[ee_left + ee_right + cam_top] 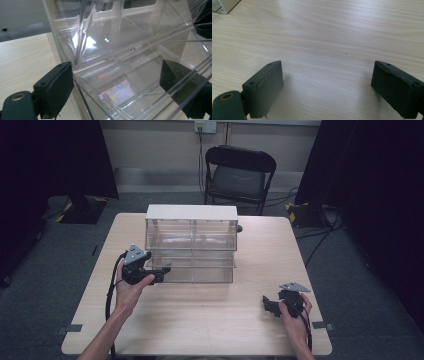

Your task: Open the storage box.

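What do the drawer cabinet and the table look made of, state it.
Drawer cabinet: clear glossy plastic drawers, see-through with bright glints, under a matte white top, probably plastic too. Table: pale wood-grain surface with a satin look, possibly laminate rather than solid wood.

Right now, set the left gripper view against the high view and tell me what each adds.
The left gripper view alone shows the left gripper's fingers spread either side of an open clear drawer, with a small label seen through its floor. The high view alone shows the right gripper over bare table, the folding chair, and the cabinet's white top. Both show the clear drawer cabinet and the wooden table.
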